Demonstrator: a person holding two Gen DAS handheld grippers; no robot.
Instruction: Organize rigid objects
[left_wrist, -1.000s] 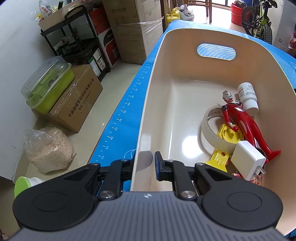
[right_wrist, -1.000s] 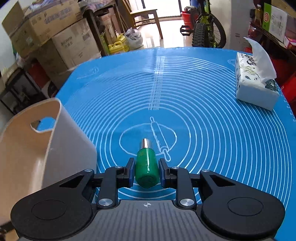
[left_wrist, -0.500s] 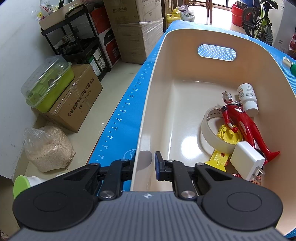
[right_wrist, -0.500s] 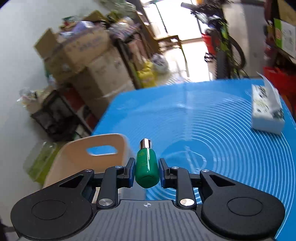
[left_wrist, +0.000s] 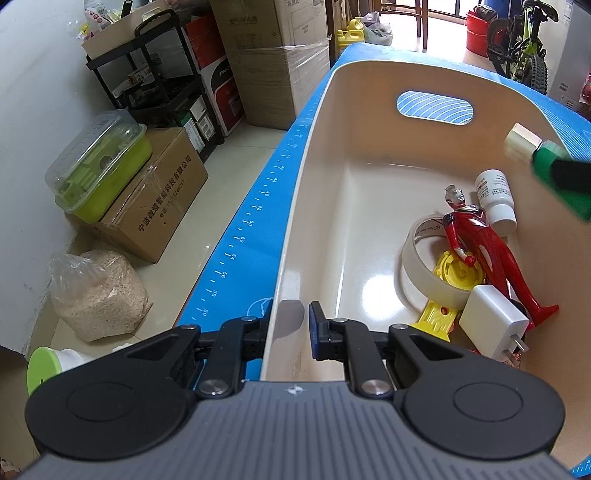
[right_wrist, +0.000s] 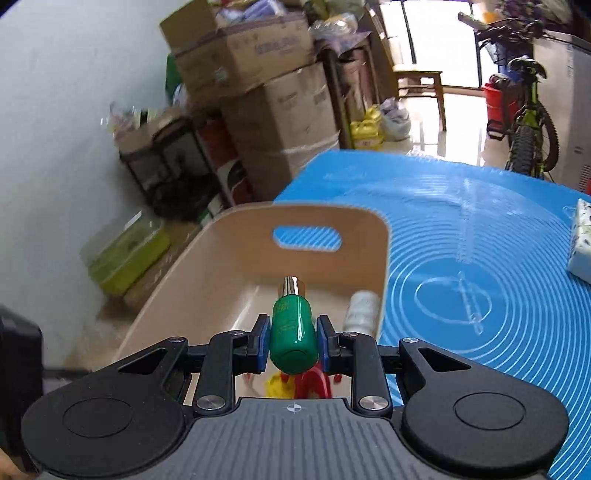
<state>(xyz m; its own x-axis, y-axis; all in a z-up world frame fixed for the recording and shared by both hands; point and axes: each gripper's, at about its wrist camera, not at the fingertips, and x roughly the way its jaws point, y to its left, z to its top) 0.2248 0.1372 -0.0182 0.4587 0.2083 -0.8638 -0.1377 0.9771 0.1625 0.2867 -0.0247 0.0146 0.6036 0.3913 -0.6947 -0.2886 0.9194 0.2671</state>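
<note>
My left gripper (left_wrist: 289, 328) is shut on the near wall of a beige plastic bin (left_wrist: 369, 110) that stands on a blue mat. Inside the bin lie a red toy figure (left_wrist: 480, 240), a tape roll (left_wrist: 413, 258), a yellow toy (left_wrist: 454, 273), a white charger (left_wrist: 491, 325) and a white bottle (left_wrist: 495, 195). My right gripper (right_wrist: 293, 341) is shut on a green bottle (right_wrist: 293, 332) with a metallic cap, held over the bin's (right_wrist: 207, 291) right side. In the left wrist view the green bottle (left_wrist: 550, 166) enters from the right edge, above the rim.
The blue mat (right_wrist: 480, 258) stretches right of the bin, with a tissue pack (right_wrist: 581, 240) at its right edge. Left of the table the floor holds cardboard boxes (left_wrist: 159, 199), a green lidded container (left_wrist: 99, 162), a bag of grain (left_wrist: 96, 291) and a black shelf cart (left_wrist: 159, 92).
My right gripper has lifted the green bottle off the mat and swung it left over the bin. The bottle now shows at the right edge of the left wrist view. The left gripper stayed still.
</note>
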